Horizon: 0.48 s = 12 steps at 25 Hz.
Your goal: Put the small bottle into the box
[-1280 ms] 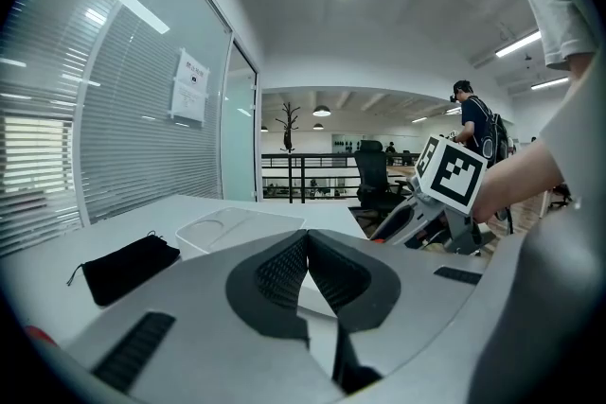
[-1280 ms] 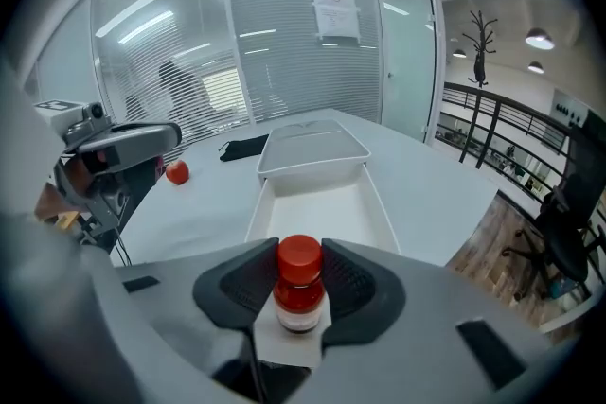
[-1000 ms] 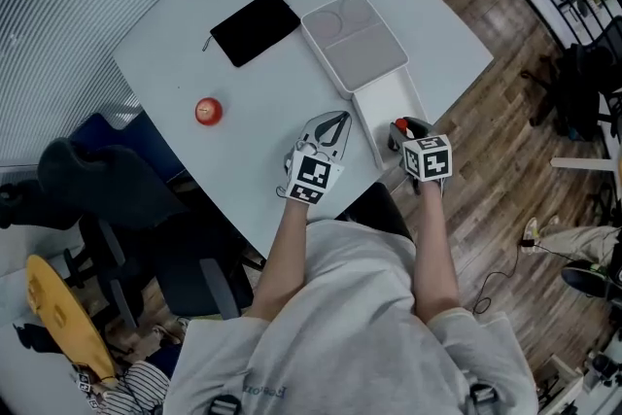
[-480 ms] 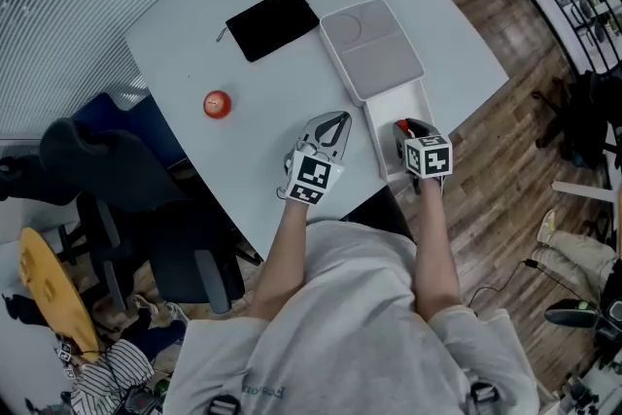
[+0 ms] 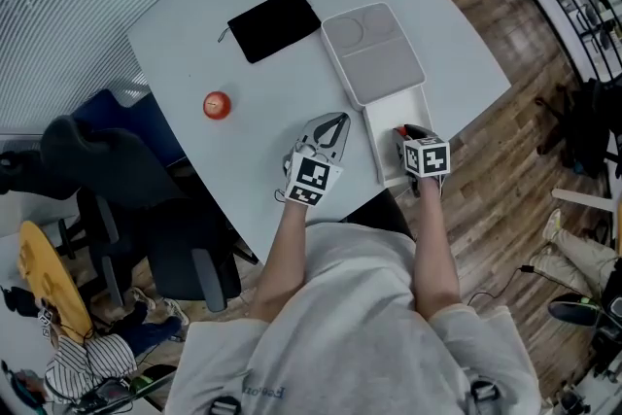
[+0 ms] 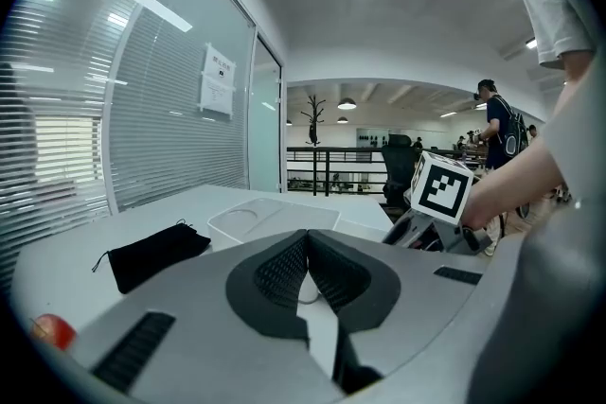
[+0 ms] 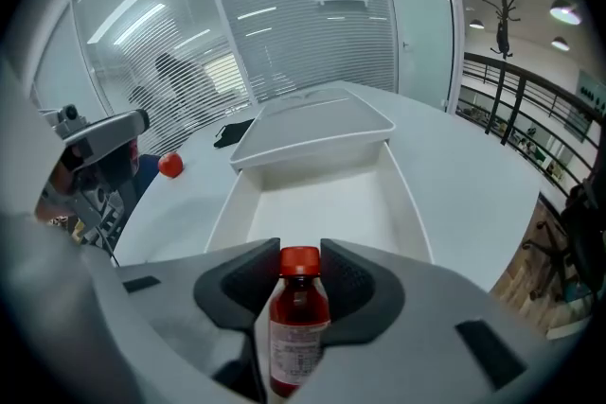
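Over the near end of the open white box (image 5: 391, 112), the right gripper (image 5: 406, 133) has sunk a little lower than a second ago. Its jaws are clamped on the small bottle (image 7: 299, 317), which stands red cap up between them. The bottle seems to hang just above the box's bare floor, not yet set down. The placing looks nearly done: a short descent, then release. The left gripper (image 5: 328, 126) rests closed and empty over the table (image 5: 243, 151), just beside the box.
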Motion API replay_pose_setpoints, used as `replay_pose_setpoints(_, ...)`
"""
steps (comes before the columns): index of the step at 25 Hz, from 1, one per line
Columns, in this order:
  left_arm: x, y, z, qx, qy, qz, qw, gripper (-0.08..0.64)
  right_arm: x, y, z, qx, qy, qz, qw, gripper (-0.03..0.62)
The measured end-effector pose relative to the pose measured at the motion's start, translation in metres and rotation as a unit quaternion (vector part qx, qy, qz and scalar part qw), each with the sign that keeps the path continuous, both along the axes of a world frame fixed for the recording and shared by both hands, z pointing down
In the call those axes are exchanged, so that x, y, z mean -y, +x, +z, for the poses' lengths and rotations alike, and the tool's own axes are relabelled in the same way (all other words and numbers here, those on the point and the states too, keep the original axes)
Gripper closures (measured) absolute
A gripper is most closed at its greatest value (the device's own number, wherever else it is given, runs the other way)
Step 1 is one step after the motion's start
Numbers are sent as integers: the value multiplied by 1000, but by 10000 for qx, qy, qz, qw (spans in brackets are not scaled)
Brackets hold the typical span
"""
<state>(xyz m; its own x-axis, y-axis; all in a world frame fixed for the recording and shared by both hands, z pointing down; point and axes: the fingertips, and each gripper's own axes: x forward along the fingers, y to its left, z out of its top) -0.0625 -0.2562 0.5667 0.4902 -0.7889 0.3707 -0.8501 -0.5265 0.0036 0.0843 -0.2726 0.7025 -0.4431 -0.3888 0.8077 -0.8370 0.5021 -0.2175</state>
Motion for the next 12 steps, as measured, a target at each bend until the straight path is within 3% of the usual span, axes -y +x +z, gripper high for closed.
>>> replay_pose_setpoints(12,-1,-4,-8,32,103,-6,9999,531,-7,2,-2,-170,40,39,9998,422)
